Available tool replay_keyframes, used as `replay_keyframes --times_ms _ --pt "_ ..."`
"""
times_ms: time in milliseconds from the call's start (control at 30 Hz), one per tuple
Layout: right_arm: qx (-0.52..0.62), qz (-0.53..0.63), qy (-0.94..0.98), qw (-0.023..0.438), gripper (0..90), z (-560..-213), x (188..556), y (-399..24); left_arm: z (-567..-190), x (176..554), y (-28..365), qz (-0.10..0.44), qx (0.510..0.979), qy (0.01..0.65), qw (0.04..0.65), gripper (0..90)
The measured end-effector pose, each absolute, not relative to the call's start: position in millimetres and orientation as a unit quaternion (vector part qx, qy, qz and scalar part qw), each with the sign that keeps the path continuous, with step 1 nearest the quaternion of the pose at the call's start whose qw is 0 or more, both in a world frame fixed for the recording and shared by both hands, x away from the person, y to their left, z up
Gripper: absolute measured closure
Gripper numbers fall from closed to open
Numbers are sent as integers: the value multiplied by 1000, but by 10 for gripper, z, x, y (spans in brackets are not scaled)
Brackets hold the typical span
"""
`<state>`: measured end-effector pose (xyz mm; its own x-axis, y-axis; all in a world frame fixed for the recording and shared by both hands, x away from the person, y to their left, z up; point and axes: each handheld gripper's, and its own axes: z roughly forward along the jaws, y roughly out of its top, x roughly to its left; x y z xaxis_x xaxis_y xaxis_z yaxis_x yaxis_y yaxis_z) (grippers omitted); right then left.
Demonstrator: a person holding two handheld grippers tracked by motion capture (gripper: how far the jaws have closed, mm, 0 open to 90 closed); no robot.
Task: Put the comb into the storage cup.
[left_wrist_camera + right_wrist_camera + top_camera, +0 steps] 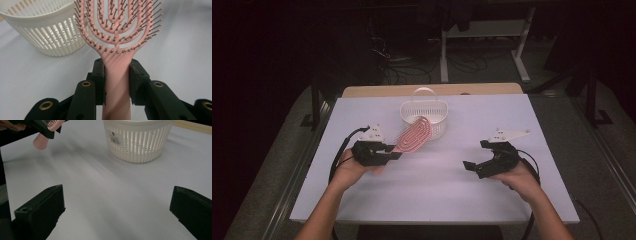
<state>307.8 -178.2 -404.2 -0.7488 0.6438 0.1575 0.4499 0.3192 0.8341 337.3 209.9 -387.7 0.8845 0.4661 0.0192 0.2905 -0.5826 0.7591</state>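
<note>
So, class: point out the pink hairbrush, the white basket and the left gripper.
pink hairbrush [117, 40], left gripper view, bristled head.
white basket [438, 127], high view, slatted front wall.
left gripper [117, 72], left gripper view, between its fingertips, clamping the brush handle.

Bright table, dark surroundings (soft focus)

At centre frame I see a pale pink plastic hairbrush [117, 32] with looping open ribs and brown-tipped bristles. Behind it, upper centre, sits a cream slatted plastic basket [424, 114] bearing a white barcode sticker. My jaws are matte black with brass-coloured rivets. The desk [437, 185] is plain white.
</note>
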Motion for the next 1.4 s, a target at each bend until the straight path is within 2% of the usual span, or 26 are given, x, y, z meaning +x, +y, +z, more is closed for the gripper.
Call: replay_keyframes --times_ms 1400 --pt "318 512 795 72 0 -3702 3515 -1389 -3839 3440 1708 149 851 225 451 707"
